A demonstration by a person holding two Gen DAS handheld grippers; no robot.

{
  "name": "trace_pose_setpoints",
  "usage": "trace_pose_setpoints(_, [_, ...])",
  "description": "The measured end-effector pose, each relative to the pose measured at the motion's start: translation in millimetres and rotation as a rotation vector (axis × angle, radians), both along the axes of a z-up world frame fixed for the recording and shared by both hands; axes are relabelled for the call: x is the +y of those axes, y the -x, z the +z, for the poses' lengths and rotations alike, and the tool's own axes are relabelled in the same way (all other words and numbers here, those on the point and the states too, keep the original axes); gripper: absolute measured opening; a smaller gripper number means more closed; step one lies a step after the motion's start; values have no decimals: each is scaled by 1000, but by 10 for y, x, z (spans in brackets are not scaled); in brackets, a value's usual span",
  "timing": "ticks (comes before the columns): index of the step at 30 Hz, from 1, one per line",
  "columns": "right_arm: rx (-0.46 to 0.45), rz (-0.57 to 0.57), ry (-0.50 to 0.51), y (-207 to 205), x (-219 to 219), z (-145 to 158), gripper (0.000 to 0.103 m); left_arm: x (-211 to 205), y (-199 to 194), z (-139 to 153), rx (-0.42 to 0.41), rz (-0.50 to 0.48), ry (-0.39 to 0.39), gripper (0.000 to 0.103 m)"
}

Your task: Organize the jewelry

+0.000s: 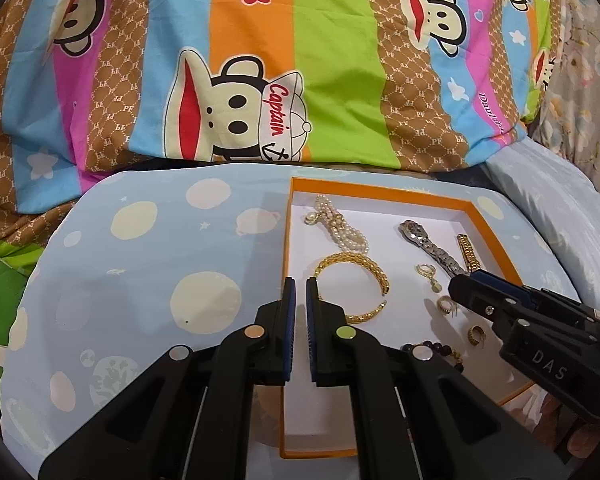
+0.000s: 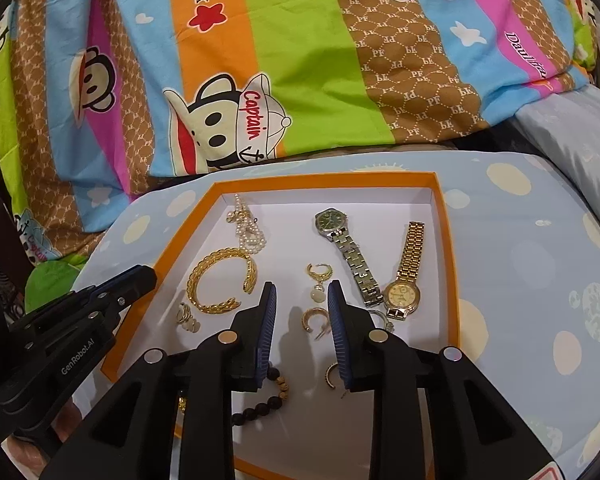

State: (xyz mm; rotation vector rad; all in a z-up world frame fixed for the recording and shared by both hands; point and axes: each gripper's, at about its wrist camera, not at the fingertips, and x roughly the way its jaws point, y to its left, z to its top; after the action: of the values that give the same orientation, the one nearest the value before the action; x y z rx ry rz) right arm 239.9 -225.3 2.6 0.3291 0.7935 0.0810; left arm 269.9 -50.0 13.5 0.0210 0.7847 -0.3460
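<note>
Your clenched, empty left gripper (image 1: 300, 284) straddled the shallow orange-rimmed cardboard tray's (image 1: 380, 193) left wall; your released right gripper (image 2: 302, 294) hovered over a small gold hoop earring (image 2: 315, 319).

A home bedroom: a cartoon-monkey striped quilt (image 1: 260, 60) is lying bunched on a bed, and a pale blue pillow (image 1: 560, 200) is sitting beside a planet-print lap tray (image 1: 140, 272).

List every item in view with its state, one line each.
Box: open, lidless.
Silver watch: flat in box, strap straight.
Gold watch: flat, beside the silver one.
Gold bangle: lying free.
Pearl strand: bunched.
Left tool: shut, empty.
Right tool: open, empty, over a hoop earring.
</note>
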Motion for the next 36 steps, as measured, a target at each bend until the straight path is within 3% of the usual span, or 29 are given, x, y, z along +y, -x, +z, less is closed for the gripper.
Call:
trace_pose_setpoints(14, [-6,7,7,82,2,17,26,184,67,64,-11,38,50,5])
trace_pose_setpoints(24, [-8,58,69,397,207,93,26,154,342,-123,48,9,-13,5])
trace_pose_setpoints(30, [37,48,58,505,175,-39,27,152,480,-156,48,15,-36,7])
trace_pose_setpoints(36, [21,47,92,671,258,-13,27,157,648,-139,39,27,-51,8])
